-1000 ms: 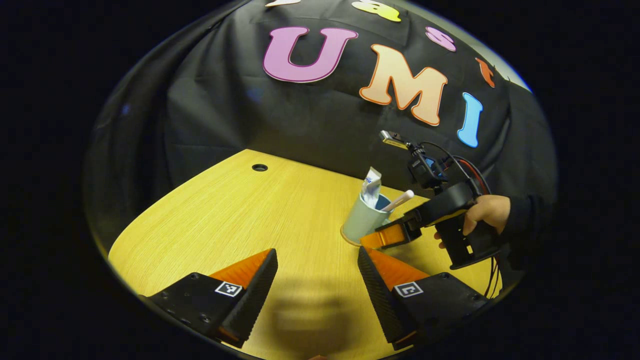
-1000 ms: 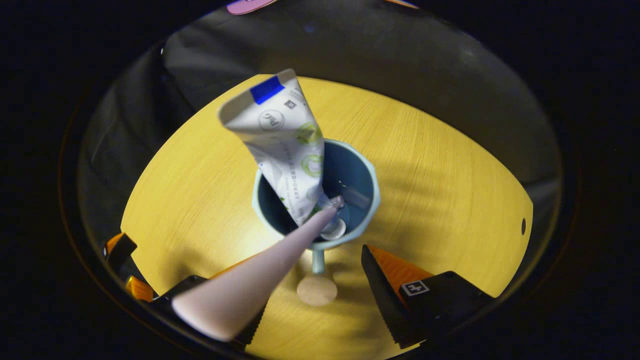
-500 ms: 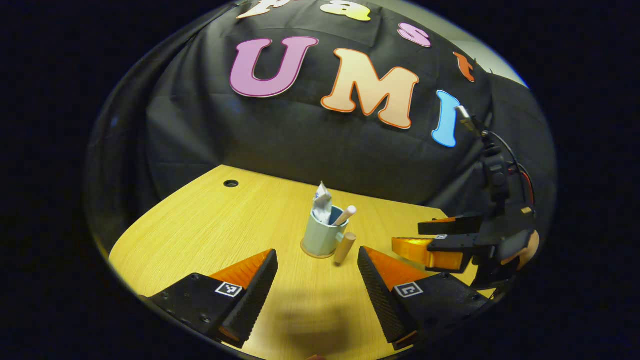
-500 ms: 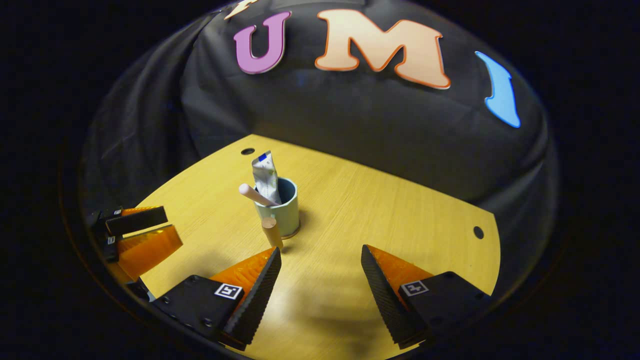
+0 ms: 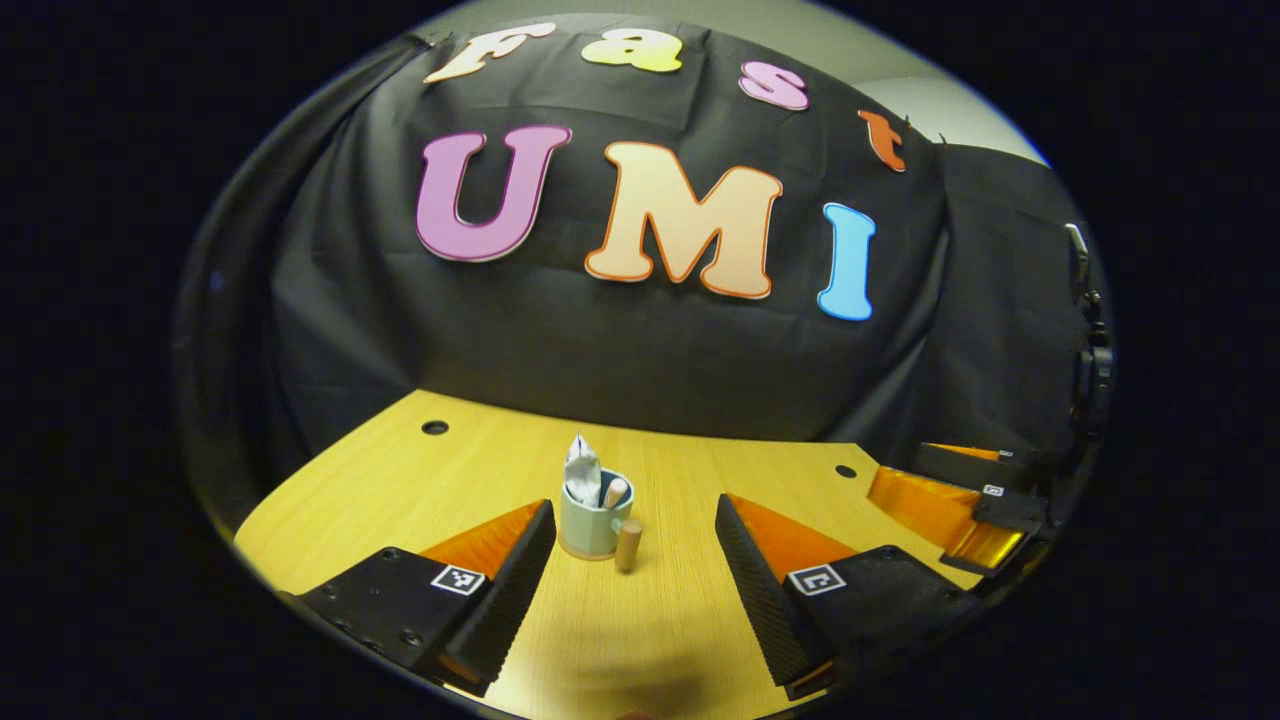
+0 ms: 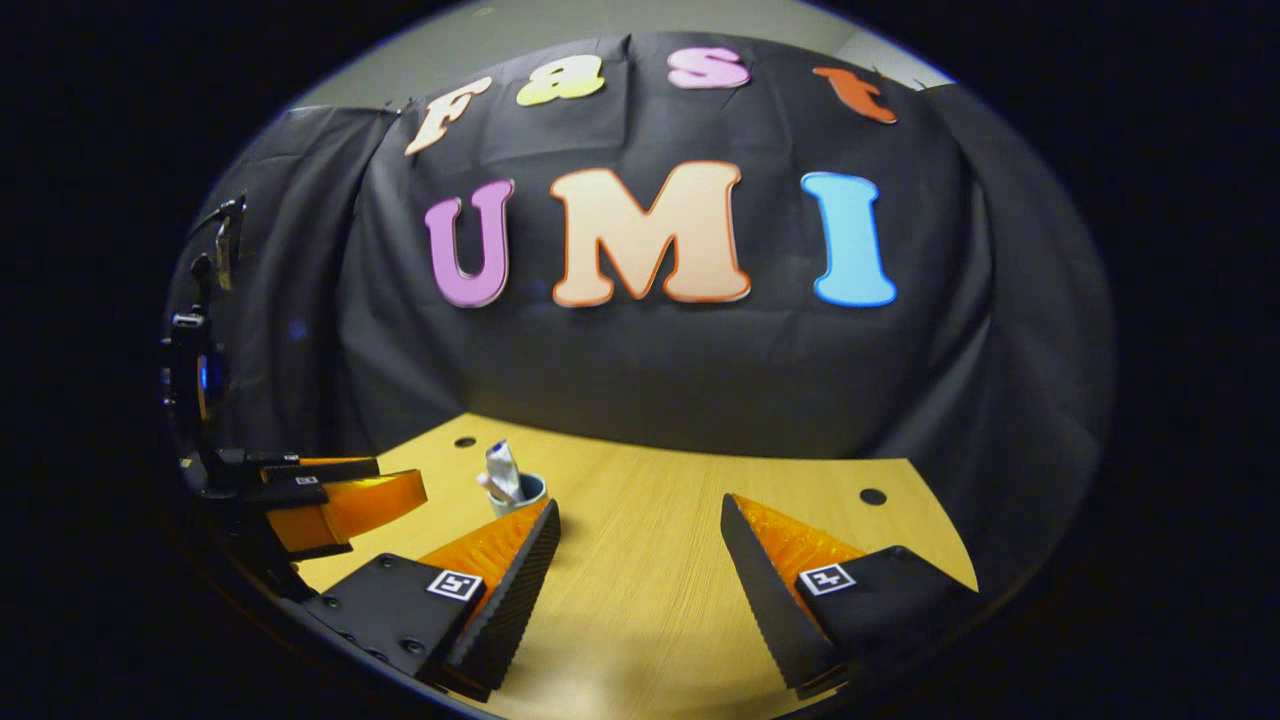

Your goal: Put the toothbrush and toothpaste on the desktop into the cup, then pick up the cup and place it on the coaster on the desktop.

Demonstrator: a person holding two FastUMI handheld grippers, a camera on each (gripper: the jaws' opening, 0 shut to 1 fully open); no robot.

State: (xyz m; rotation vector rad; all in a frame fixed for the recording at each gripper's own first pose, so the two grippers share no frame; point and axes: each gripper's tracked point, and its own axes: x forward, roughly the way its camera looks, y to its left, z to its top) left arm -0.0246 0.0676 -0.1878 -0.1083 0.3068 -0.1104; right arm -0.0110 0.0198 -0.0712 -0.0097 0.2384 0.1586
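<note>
Cup [image 5: 590,528] stood mid-desk, holding toothpaste [image 5: 581,466] and toothbrush [image 5: 614,492] — both grippers, left [image 5: 632,575] and right [image 6: 640,580], released, empty, clear for access.

Both face wall; share desktop [image 5: 440,480]

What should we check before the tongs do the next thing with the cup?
1. Toothpaste in cup: ok.
2. Toothbrush in cup: ok.
3. Cup standing upright on the desk: ok.
4. Cup sitting on a coaster: cannot tell, its base is too small to make out.
5. Left tongs open, holding nothing: ok.
6. Right tongs open, holding nothing: ok.
</note>
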